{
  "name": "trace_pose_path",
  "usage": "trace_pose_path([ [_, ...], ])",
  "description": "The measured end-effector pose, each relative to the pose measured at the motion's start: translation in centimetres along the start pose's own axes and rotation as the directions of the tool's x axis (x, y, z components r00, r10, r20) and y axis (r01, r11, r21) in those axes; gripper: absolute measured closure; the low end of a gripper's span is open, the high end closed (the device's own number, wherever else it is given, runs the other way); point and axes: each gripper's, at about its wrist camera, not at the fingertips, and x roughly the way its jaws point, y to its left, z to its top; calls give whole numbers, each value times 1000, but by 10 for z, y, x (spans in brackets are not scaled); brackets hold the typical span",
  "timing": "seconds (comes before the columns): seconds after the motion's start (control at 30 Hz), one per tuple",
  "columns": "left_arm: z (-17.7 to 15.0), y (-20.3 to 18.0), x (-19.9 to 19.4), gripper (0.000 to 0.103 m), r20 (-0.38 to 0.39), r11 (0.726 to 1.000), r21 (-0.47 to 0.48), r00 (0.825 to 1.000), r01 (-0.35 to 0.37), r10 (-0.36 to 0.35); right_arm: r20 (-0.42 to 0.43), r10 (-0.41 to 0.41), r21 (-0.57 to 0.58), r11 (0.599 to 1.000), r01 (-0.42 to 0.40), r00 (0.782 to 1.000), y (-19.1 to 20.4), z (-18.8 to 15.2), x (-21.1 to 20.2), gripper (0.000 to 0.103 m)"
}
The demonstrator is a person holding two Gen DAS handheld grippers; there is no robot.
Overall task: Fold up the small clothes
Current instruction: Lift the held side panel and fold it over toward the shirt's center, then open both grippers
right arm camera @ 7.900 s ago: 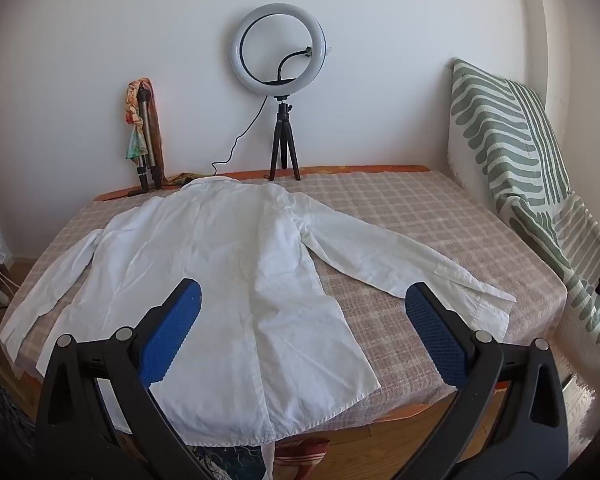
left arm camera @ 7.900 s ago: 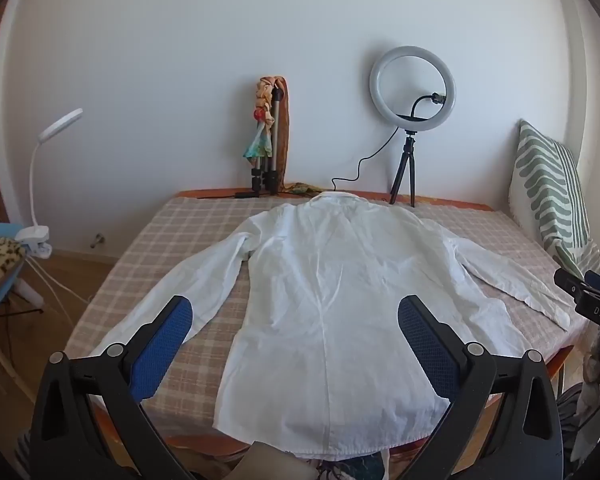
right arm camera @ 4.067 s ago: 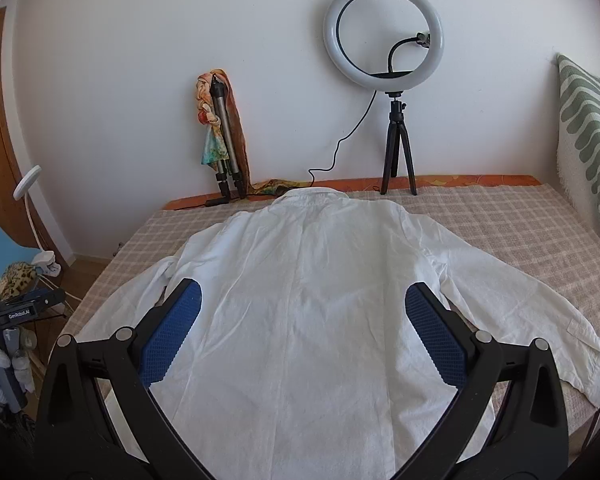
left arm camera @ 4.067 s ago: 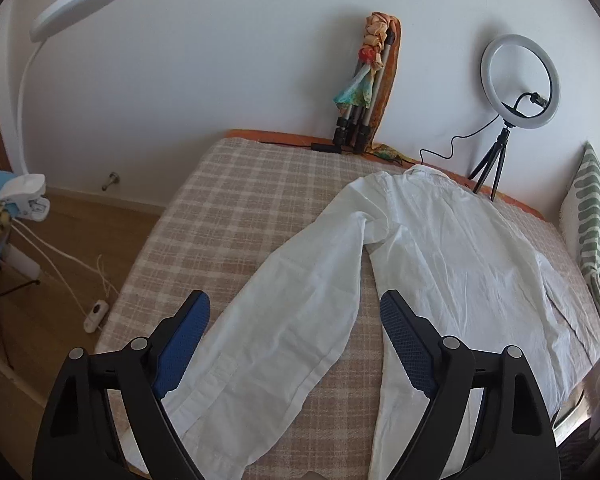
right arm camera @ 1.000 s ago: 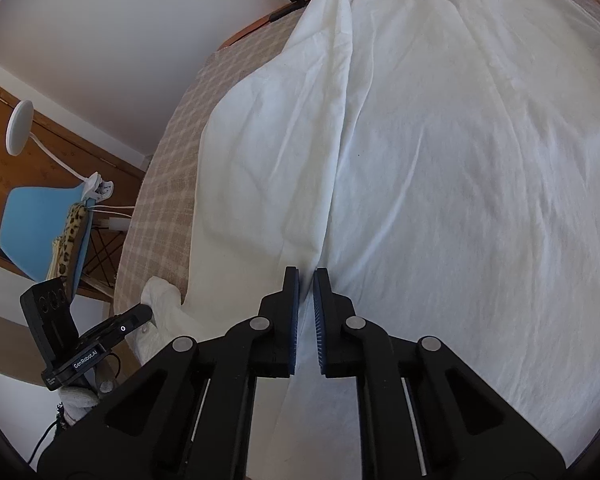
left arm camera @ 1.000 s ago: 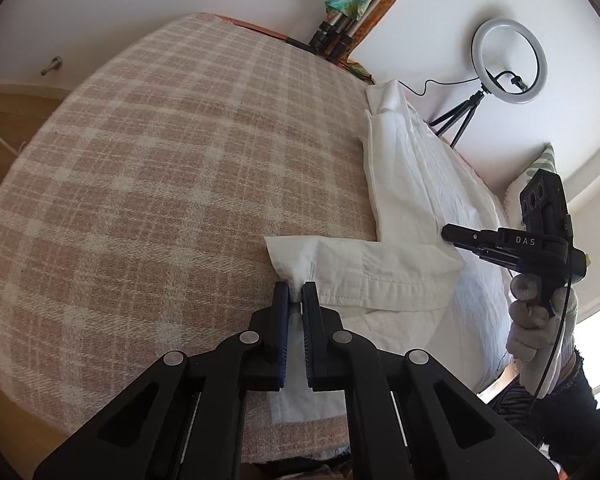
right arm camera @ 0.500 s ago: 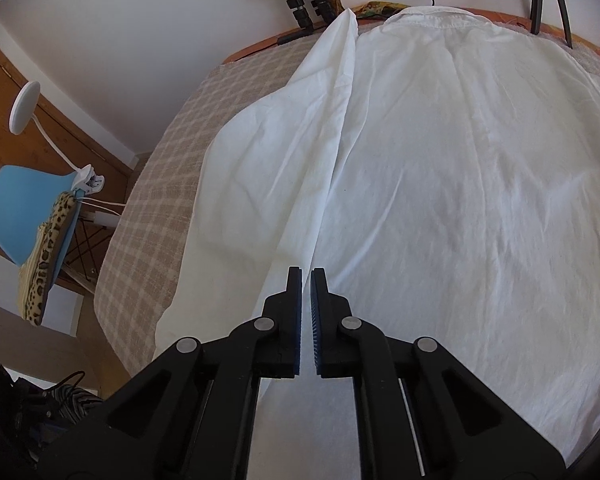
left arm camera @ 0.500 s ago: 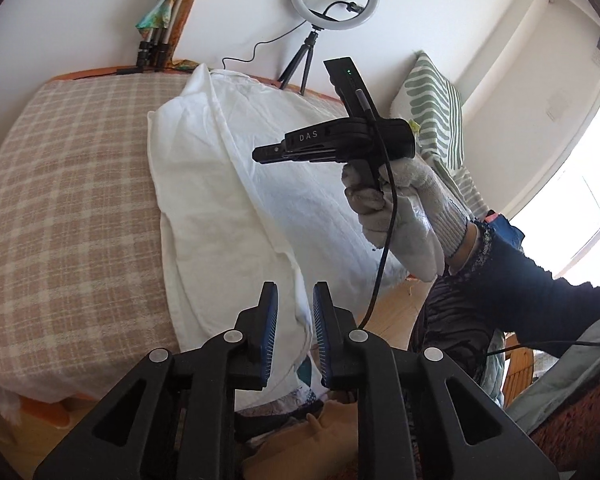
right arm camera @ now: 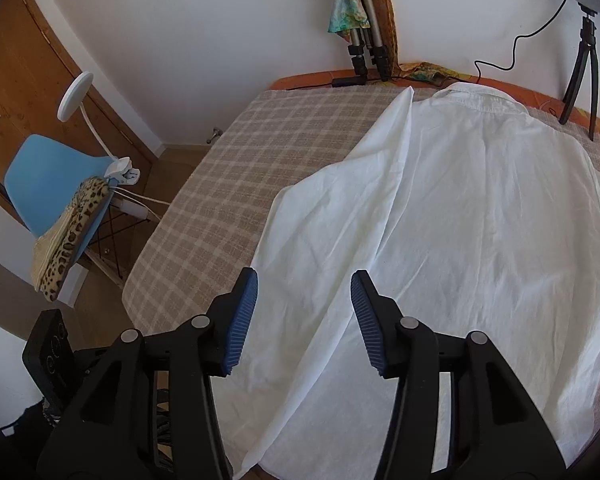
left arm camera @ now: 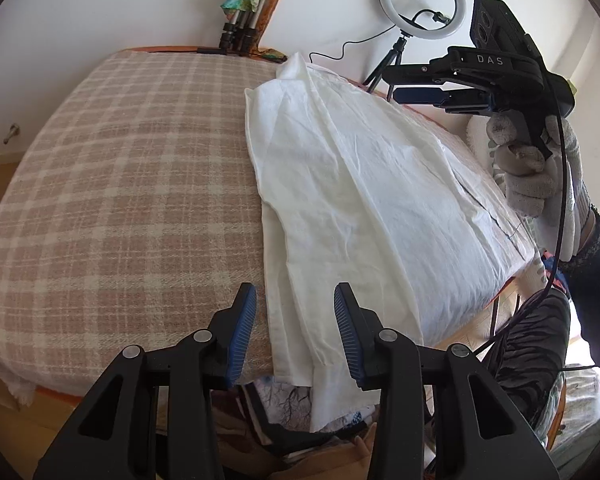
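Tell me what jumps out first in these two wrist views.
The white shirt dominates, spread over the checked tablecloth, its left side already folded in over the body. The left claw hangs above the hem at the near edge, jaws opening with nothing pinched. The right claw is opening too, empty above the fold, and a gloved hand grips its handle at the left wrist view's right.

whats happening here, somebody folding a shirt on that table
Yes. A person with a gripper in each hand is folding a white shirt laid back-up on a checked tablecloth. One side, sleeve included, is already folded in over the back. The left gripper and right gripper are both opening above the shirt, with no cloth pinched between their pads. The right gripper also shows in the left view, held up in a gloved hand.
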Motion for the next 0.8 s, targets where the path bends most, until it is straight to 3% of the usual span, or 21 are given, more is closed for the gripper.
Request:
trace_pose_path([
  [0.13,-4,9,13,64,-14,998,-39,999,41,-41,-100,14,31,999,-11,995,13,32,41,52],
  [0.27,-9,9,18,64,-24,996,-44,996,83,-84,-154,-53,51,997,61,987,21,54,84,52],
  [0.37,-11,11,21,64,-32,994,-42,995,97,-98,-177,-180,-39,984,176,968,37,64,112,52],
  [0.47,-13,17,26,64,-34,990,-69,992,122,-125,-203,-245,-80,969,234,948,48,71,130,52],
  [0.53,-12,19,25,64,-37,988,-76,990,136,-139,-196,-259,-124,963,238,946,55,76,136,52],
  [0.63,-14,24,20,64,-30,985,-93,988,147,-151,-113,-385,-322,886,333,916,71,79,144,52],
  [0.7,-14,27,19,64,-29,982,-102,987,157,-160,-103,-367,-385,872,303,925,70,77,147,52],
  [0.8,-16,29,18,64,-30,981,-112,986,161,-166,-171,-300,-410,888,209,938,64,69,156,52],
])
